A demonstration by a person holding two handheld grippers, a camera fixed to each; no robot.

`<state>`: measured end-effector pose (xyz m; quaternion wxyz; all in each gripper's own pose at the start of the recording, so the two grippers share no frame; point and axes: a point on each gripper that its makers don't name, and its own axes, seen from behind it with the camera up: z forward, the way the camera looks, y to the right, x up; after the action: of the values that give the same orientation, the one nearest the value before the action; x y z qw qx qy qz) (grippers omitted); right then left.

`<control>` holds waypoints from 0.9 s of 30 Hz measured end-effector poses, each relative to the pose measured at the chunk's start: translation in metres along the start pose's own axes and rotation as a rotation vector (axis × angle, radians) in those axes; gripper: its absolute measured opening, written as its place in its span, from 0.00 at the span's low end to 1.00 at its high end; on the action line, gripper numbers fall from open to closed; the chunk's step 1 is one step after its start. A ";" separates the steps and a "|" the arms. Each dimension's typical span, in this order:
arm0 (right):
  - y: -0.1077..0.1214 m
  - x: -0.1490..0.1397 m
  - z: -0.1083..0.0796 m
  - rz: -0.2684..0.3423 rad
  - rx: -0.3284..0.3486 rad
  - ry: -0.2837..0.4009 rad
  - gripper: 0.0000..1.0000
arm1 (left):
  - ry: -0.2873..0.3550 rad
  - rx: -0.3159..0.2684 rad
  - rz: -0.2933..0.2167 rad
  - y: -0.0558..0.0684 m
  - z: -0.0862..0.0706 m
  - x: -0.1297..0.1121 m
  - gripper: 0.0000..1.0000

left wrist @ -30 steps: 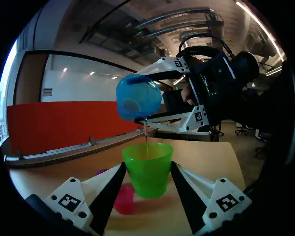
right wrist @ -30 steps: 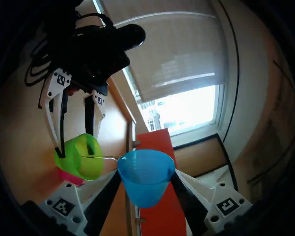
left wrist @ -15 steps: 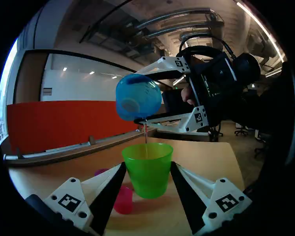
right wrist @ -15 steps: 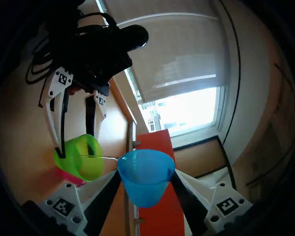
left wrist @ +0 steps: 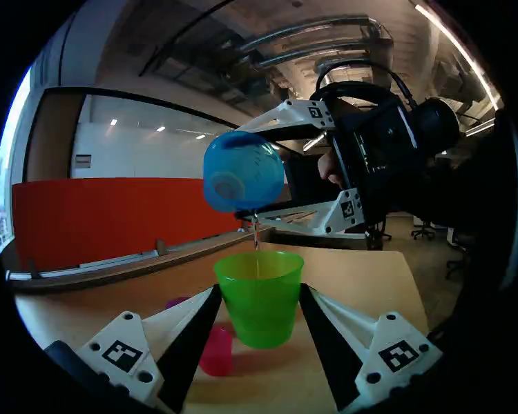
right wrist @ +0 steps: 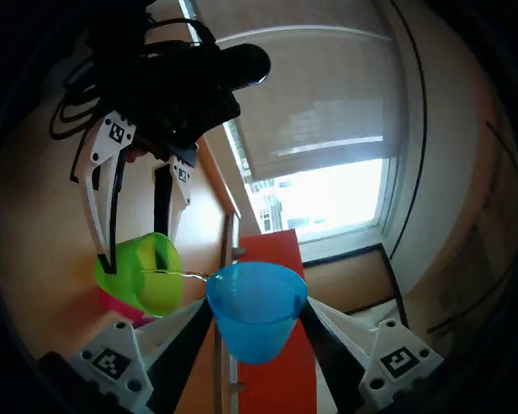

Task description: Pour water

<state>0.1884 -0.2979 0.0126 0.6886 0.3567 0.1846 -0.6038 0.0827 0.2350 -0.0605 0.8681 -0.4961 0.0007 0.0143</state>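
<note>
I'm working in an open-plan office. Bare pipes (left wrist: pixel 307 27) and long strip lights (left wrist: pixel 459 48) run across the ceiling above me. Behind my wooden desk (left wrist: pixel 369 276) stands a red divider (left wrist: pixel 121 214) with a dark-framed glass wall (left wrist: pixel 141 148) over it. Wheeled chairs (left wrist: pixel 425 228) sit far back, and a roller blind (right wrist: pixel 314 103) hangs partway down the big window (right wrist: pixel 328 196).

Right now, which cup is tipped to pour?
The blue cup in the right gripper: tipped on its side above the green cup, a thin stream falling in. The green cup and the pink cup stand upright.
</note>
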 end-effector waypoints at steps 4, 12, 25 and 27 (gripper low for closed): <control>0.000 0.000 0.000 -0.013 0.000 -0.001 0.88 | 0.005 -0.003 -0.005 0.001 -0.001 0.001 0.81; 0.001 -0.001 -0.001 -0.032 -0.001 0.000 0.88 | 0.001 -0.001 -0.006 -0.001 0.000 -0.003 0.81; 0.000 0.000 -0.002 -0.091 -0.002 -0.002 0.89 | 0.005 0.000 -0.004 0.000 -0.001 0.000 0.81; 0.000 0.000 -0.002 -0.102 -0.002 -0.003 0.88 | 0.007 0.001 -0.004 0.000 -0.001 0.000 0.81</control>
<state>0.1883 -0.2968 0.0111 0.6577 0.3453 0.2019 -0.6383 0.0828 0.2341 -0.0609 0.8684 -0.4957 0.0027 0.0107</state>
